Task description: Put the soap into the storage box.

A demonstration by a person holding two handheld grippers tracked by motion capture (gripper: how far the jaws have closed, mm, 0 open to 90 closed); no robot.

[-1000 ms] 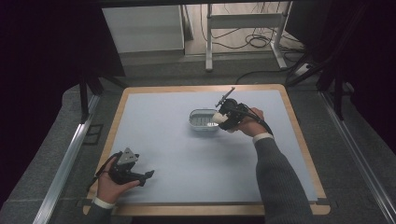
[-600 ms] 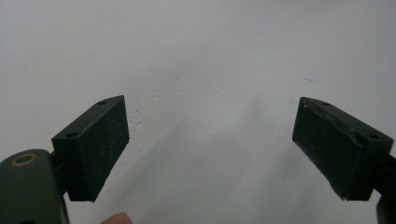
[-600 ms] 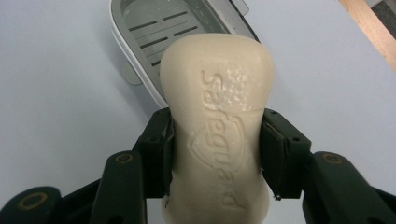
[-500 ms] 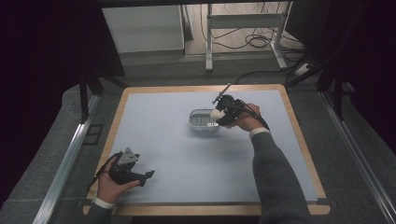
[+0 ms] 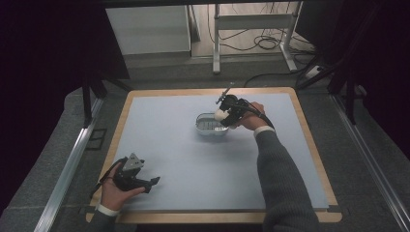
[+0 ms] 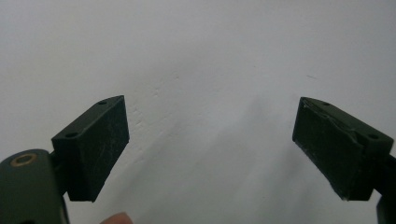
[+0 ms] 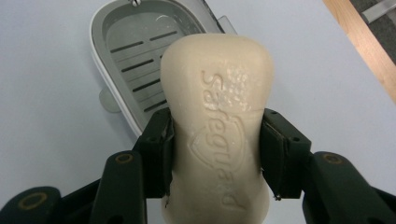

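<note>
Between my right gripper's (image 7: 215,154) black pads sits the cream, waisted bar of soap (image 7: 217,126), clamped across its middle and hanging just above the near rim of the grey, slotted plastic soap dish (image 7: 135,51) on the pale blue table mat (image 5: 193,159). I judge this the placing step: next I need to centre the bar over the dish, lower it, then release. My left gripper (image 6: 210,149) rests wide open and empty near the mat's front corner.

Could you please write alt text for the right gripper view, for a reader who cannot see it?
A cream bar of soap with raised lettering is clamped between the two black jaws of the right claw, seen from close behind. Beyond it, a grey-and-white oval soap dish with drain slots sits empty on the pale blue table, whose wooden edge crosses the top right corner.
</note>
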